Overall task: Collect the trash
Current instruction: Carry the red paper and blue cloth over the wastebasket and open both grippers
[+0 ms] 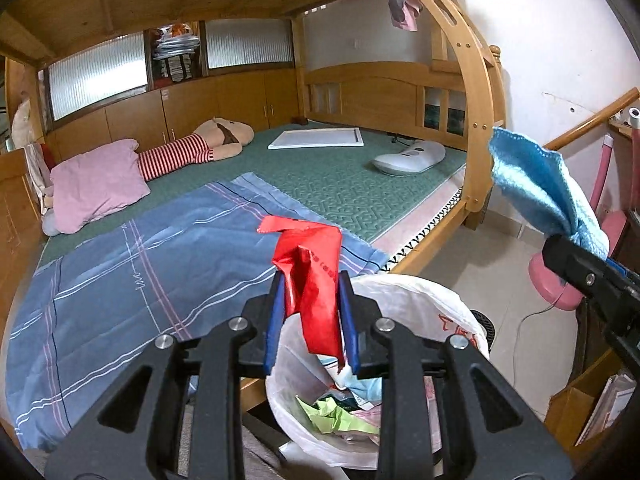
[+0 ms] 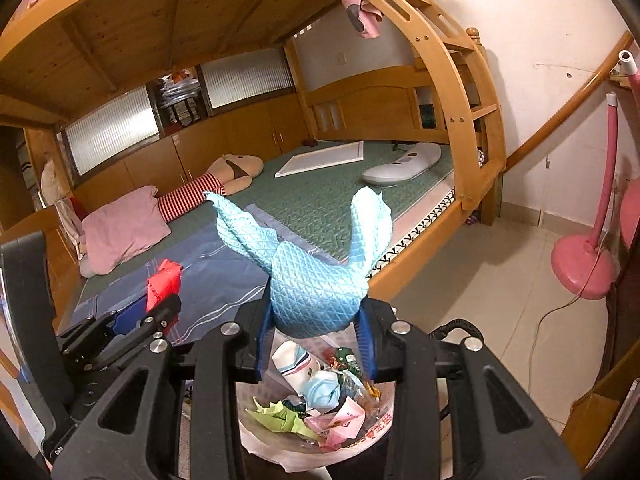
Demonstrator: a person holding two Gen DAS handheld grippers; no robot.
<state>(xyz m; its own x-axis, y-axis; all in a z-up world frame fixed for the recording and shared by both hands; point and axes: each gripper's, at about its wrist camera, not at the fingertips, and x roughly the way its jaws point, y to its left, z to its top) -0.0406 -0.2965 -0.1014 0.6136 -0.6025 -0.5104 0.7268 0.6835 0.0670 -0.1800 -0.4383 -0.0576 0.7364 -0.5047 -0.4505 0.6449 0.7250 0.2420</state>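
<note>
Red wrapper point(image 1: 310, 280) is clamped in the left claw point(image 1: 310, 320), blue cloth point(image 2: 320, 280) in the right claw point(image 2: 316, 340), above the bin bag point(image 2: 360, 438).

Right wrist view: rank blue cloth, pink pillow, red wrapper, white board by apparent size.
1. Blue cloth, but it sits nearest the camera, so real size is unsure.
2. Pink pillow.
3. White board, far back on the bed, likely bigger than it looks.
4. Red wrapper.
</note>
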